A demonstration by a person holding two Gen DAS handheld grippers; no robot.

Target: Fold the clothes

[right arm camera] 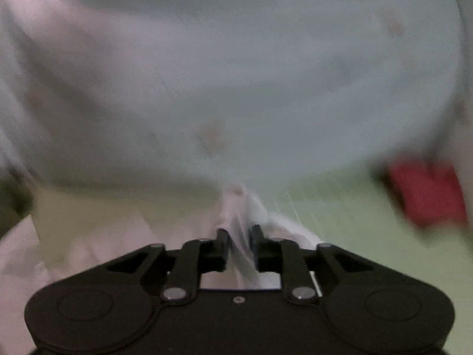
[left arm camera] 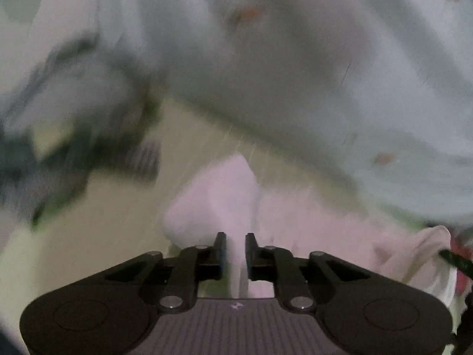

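Left tool point(left arm camera: 235, 241) and right tool point(right arm camera: 239, 233) each pinch the pale garment point(right arm camera: 236, 74) billowing ahead; mid-spread, lay flat next.

Your left gripper point(left arm camera: 235, 247) has a fold of the garment point(left arm camera: 295, 74) pinched between its fingers, and the rest of the cloth spreads ahead and to the right, above the surface point(left arm camera: 118, 207). A blurred heap of other clothing point(left arm camera: 74, 118) lies ahead on the left. Your right gripper point(right arm camera: 239, 242) likewise clamps a bunched fold, with the garment filling the view ahead. A small cloth item point(right arm camera: 428, 192) lies on the surface to the right.
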